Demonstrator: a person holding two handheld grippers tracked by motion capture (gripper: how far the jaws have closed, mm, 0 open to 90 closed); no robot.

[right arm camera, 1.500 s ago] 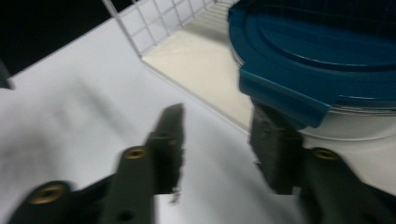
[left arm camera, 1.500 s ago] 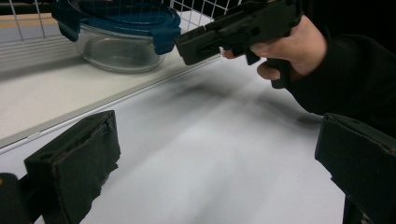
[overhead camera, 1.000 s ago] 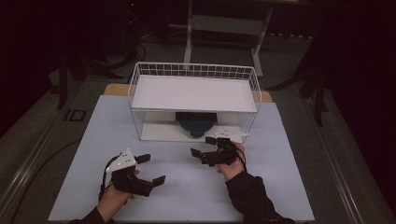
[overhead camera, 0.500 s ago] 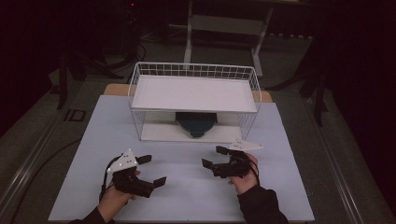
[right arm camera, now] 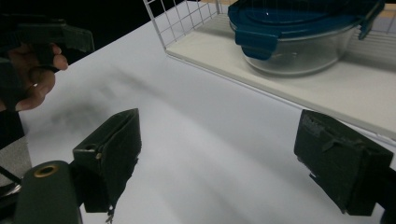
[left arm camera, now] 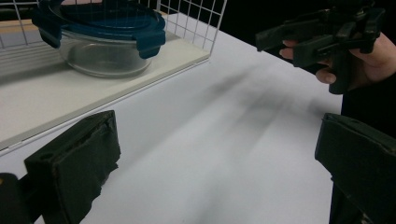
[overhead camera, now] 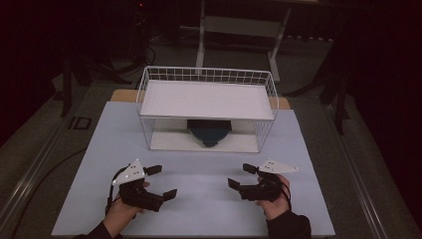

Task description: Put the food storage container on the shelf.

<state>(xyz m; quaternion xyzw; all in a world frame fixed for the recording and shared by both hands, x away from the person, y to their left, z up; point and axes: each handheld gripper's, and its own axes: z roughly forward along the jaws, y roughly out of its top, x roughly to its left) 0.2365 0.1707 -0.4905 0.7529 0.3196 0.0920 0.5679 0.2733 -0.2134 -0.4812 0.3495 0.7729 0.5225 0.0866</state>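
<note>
Glass container [overhead camera: 209,132], round and capped with a blue clip-on lid [left arm camera: 100,18], is sitting on the lower board of the white wire rack [overhead camera: 206,82], under the rack's upper shelf [overhead camera: 206,99] and about midway along the rack's open front. Seen from the two claw cameras, the container is standing upright and its lid is lying flat with the side clips folded down, so it appears closed. Both claws are hovering over the bare desk [overhead camera: 199,169] in front of the rack, well apart from the container. The left claw [overhead camera: 161,181] is standing in front of the rack's left end, and its jaws are spread wide with nothing between them. The right claw [overhead camera: 242,175] is standing in front of the rack's right end, likewise spread and empty; in each claw camera the two black pads [right arm camera: 112,144] are framing only plain desk surface. Judged from this arrangement, if the work in hand is placing the container in the rack, that work appears complete, with the container resting fully inside and neither claw touching it. If the container is instead being fetched out, everything is remaining to do: approach, grasp and withdrawal.
</note>
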